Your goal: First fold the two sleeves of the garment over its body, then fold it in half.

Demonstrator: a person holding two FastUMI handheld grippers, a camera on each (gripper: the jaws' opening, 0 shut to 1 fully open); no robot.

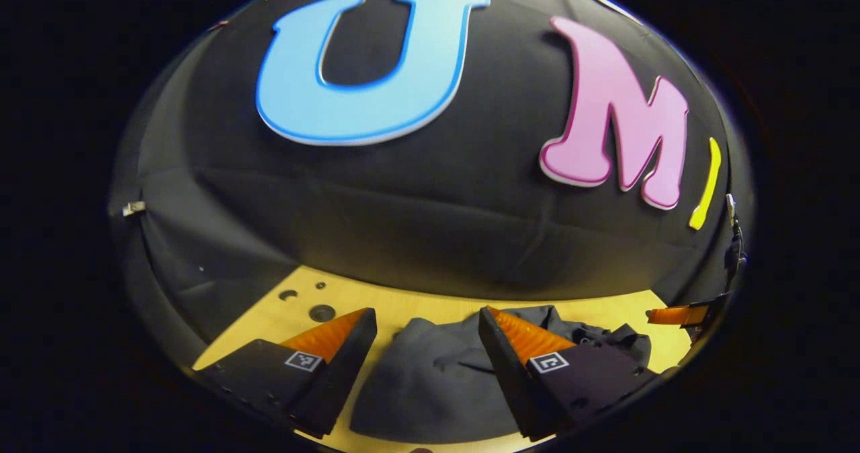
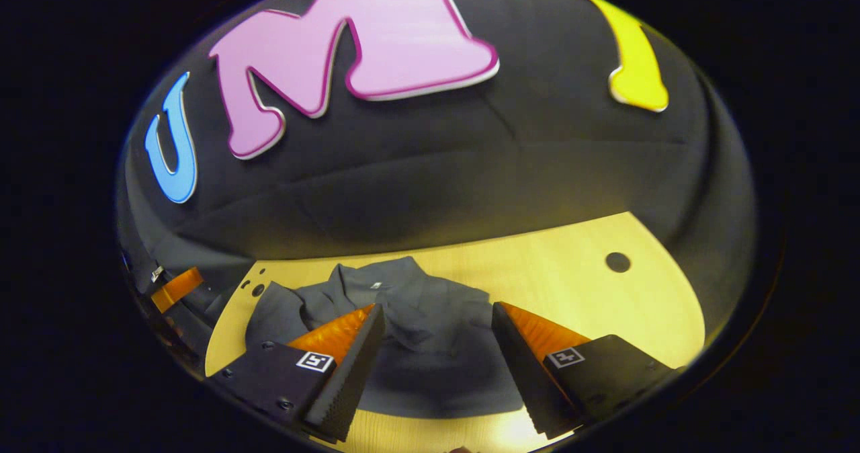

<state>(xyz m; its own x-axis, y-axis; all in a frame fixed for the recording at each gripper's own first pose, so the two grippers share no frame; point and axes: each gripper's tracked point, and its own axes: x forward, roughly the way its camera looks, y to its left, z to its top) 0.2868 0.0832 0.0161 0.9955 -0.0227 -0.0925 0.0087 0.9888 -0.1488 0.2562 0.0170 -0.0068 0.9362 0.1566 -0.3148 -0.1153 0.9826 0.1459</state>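
The dark grey cloth garment [image 1: 430,379] lies crumpled on the pale wooden worktop [image 1: 376,302], bunched into soft folds rather than spread flat. In the right gripper view the same garment [image 2: 410,312] shows a collar with a small pale tag near its far edge, and its rumpled body reaches toward the worktop's [image 2: 571,271] near edge; one lobe of cloth spreads toward the left edge of the board. Sleeves cannot be told apart from the body in either view.

The left gripper [image 1: 426,318] hangs above the near part of the garment with its jaws spread wide, nothing between them; whether the tips touch the cloth cannot be told. The right gripper [image 2: 437,315] likewise stands with its jaws wide apart over the garment, empty.

In the left gripper view, part of the right gripper shows at the right edge of the worktop. In the right gripper view, part of the left gripper shows beyond the board's left edge.

Round holes [image 1: 321,312] pierce the worktop near its far left corner, and another dark round hole [image 2: 617,262] sits toward its far right corner, well apart from the garment.
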